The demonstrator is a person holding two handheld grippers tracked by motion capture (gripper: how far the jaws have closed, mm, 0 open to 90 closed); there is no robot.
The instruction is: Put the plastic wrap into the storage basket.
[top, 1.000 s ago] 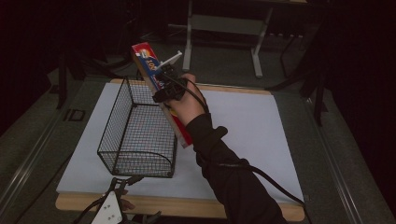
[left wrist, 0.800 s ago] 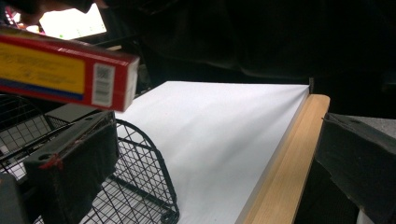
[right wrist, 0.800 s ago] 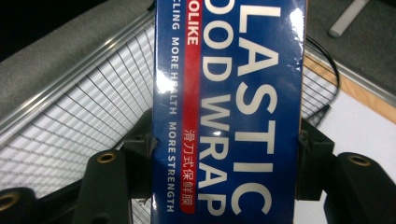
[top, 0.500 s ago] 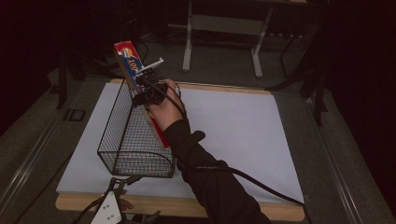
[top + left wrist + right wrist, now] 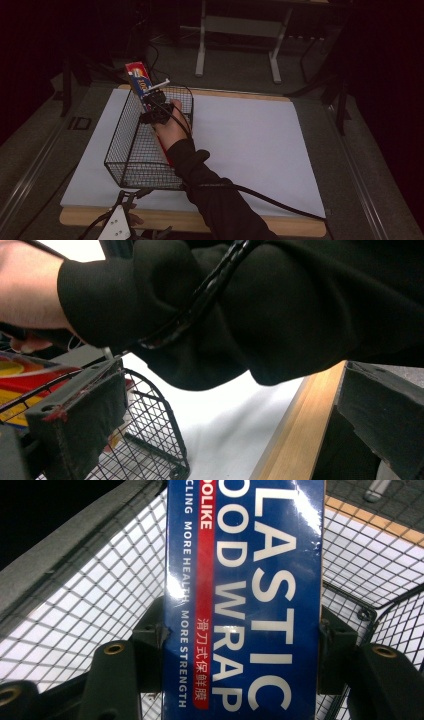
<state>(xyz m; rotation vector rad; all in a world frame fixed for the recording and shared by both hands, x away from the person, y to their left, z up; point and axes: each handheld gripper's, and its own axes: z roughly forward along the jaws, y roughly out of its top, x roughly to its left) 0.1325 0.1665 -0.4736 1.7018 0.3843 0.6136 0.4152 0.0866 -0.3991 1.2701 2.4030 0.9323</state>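
Box of plastic wrap sits clenched in the right claw, tilted over the wire basket (left on the counter). Lower it slowly, flat inside, then let go.

- A lab or recording room, dim all round
- A wooden bench under a plain white sheet
- Beyond the bench, a metal frame stand on grey carpet
- Beside the bench, dark cables on the floor
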